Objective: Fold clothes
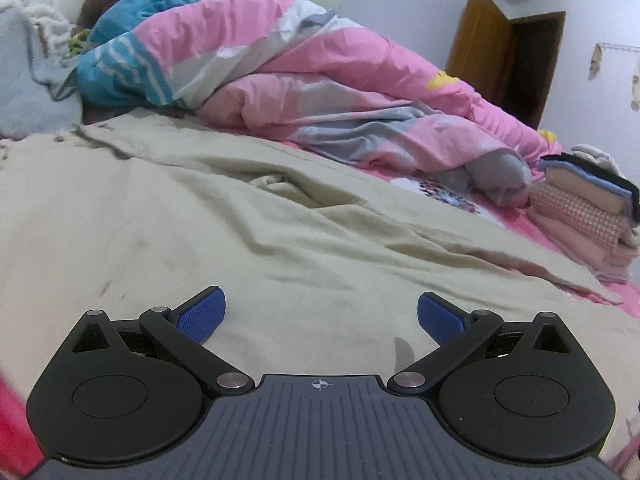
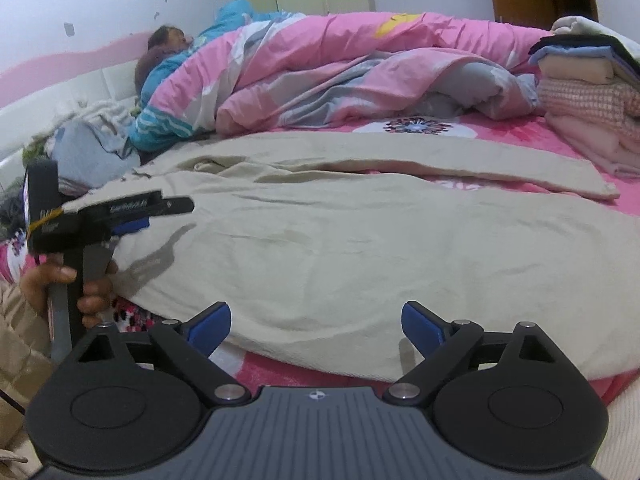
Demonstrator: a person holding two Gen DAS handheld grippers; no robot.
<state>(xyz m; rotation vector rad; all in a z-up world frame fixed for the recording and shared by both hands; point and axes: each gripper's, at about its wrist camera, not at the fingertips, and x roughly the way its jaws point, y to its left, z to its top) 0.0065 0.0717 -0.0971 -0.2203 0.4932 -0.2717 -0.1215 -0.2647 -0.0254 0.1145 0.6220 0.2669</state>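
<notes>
**Bedroom fold job: plenty of ways to fumble the beige trousers**

Pink floral bed sheet [image 2: 532,136], bunched pink-and-grey quilt [image 2: 360,64] along the far side with a person lying under it, neat stack of folded clothes [image 2: 588,116] at the right end. Beige cotton trousers [image 2: 340,248] spread flat across the near half, one leg [image 2: 480,168] angled off toward the stack.

Left gripper [image 1: 321,314] hovering over the fabric, blue pads spread wide, nothing between them. Right gripper [image 2: 316,326] at the near hem, also spread wide, empty.

Risks, probably:
- pinching sheet along with hem, so sheet lifts too
- grabbing just one layer, leaving a lopsided fold
- dragging cloth sideways and adding wrinkles
- swinging the leg into the stack or quilt
</notes>
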